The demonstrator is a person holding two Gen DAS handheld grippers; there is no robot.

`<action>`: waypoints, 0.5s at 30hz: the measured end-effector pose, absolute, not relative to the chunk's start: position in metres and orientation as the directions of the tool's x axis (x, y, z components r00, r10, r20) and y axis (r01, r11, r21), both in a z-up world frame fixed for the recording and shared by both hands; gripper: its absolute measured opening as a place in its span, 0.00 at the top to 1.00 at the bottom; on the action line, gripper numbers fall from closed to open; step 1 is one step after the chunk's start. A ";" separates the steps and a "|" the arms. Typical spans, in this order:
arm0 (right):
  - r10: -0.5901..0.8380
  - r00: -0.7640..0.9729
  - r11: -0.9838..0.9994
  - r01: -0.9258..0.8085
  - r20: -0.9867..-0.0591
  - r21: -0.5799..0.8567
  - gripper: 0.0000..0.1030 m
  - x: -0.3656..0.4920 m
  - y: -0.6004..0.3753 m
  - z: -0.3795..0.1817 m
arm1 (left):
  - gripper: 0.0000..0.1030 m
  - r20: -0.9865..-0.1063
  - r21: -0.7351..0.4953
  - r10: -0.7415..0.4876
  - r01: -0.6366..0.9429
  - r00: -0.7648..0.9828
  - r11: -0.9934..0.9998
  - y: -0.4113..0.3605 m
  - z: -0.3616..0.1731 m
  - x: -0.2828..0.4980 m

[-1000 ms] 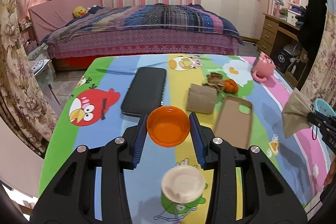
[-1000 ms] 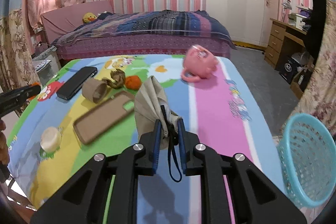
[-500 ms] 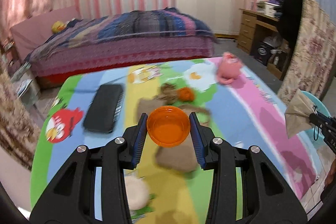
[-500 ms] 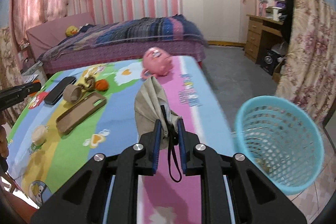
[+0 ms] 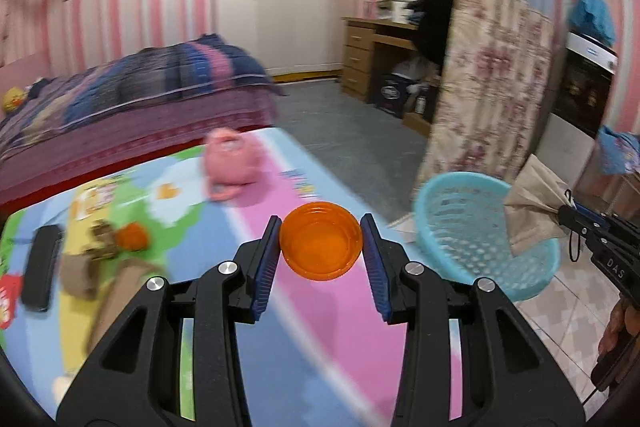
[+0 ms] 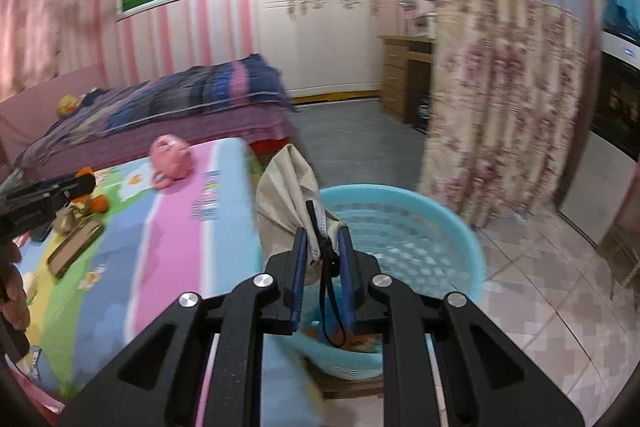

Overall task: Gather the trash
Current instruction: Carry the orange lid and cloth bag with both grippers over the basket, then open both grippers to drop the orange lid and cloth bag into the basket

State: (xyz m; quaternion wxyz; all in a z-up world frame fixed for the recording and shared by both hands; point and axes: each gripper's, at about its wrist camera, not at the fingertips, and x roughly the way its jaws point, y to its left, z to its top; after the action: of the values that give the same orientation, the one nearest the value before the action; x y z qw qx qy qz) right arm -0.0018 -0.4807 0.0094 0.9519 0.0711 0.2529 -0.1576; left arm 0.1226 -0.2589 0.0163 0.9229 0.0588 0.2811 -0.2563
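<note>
While the left gripper (image 5: 321,245) pinches an orange cap (image 5: 321,241) between its blue pads, it hangs over the table's (image 5: 280,327) pink stripe, left of the blue basket (image 5: 460,223). Right gripper (image 6: 323,259) is clamped on a crumpled beige paper wad (image 6: 288,195), held above the basket's (image 6: 420,227) near rim. Basket sits on the tiled floor just beside the table edge; something orange lies at its bottom, too blurred to name. Pink mug (image 6: 171,158) stays far left of the basket on the table.
</note>
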 end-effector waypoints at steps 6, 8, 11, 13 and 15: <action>-0.319 0.796 0.909 0.411 -0.515 0.071 0.84 -0.016 -0.520 0.001 | 0.62 -0.545 -0.021 -0.503 0.589 0.671 0.808 -0.326 0.001 0.114; -0.333 0.790 0.900 0.429 -0.515 0.075 0.84 -0.019 -0.528 -0.002 | 0.62 -0.556 -0.034 -0.517 0.603 0.651 0.797 -0.340 -0.004 0.116; -0.352 0.782 0.887 0.454 -0.515 0.084 0.84 -0.019 -0.540 -0.006 | 0.62 -0.571 -0.053 -0.536 0.624 0.622 0.780 -0.361 -0.012 0.120; -0.359 0.779 0.879 0.467 -0.515 0.094 0.84 -0.020 -0.547 -0.011 | 0.62 -0.578 -0.055 -0.546 0.638 0.607 0.768 -0.372 -0.017 0.123; -0.366 0.775 0.873 0.478 -0.516 0.098 0.84 -0.020 -0.553 -0.014 | 0.62 -0.581 -0.048 -0.551 0.650 0.599 0.758 -0.384 -0.022 0.126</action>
State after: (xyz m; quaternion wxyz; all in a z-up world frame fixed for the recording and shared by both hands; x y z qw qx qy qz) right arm -0.0200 -0.5526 -0.0140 0.9353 0.1123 0.2486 -0.2256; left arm 0.1262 -0.3845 -0.0216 0.8902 0.0846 0.2945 -0.3372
